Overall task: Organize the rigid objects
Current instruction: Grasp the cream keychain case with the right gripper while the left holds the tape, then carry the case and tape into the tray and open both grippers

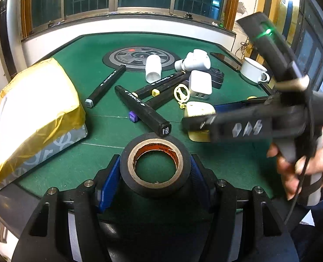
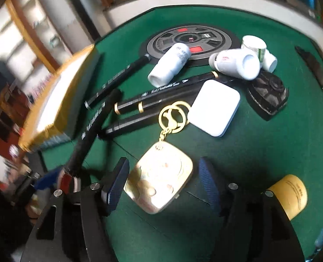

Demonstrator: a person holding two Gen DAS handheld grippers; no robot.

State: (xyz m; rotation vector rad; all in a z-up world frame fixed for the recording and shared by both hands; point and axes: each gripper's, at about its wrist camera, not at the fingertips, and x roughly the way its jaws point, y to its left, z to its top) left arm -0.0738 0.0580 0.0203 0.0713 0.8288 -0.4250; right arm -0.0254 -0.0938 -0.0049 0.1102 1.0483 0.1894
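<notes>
A black tape roll (image 1: 155, 183) with a brown core sits between the blue pads (image 1: 109, 183) of my left gripper (image 1: 155, 159), which is shut on it just above the green table (image 1: 74, 152). A gold square keychain gadget (image 2: 159, 179) lies flat on the felt, its ring (image 2: 173, 115) pointing away. My right gripper (image 2: 163, 161) straddles it, open, with a gap showing at the right pad (image 2: 209, 185). In the left wrist view the right gripper (image 1: 203, 118) reaches in from the right over the same gadget (image 1: 199, 109), held by a hand (image 1: 303, 170).
Several black markers (image 1: 144, 113), white bottles (image 2: 170, 65), a white charger (image 2: 213, 111) and a black round device (image 2: 268, 93) crowd the table's middle. A gold-wrapped box (image 1: 30, 109) stands left, a white cup (image 1: 253, 69) far right, a yellow bottle (image 2: 292, 194) near the right gripper.
</notes>
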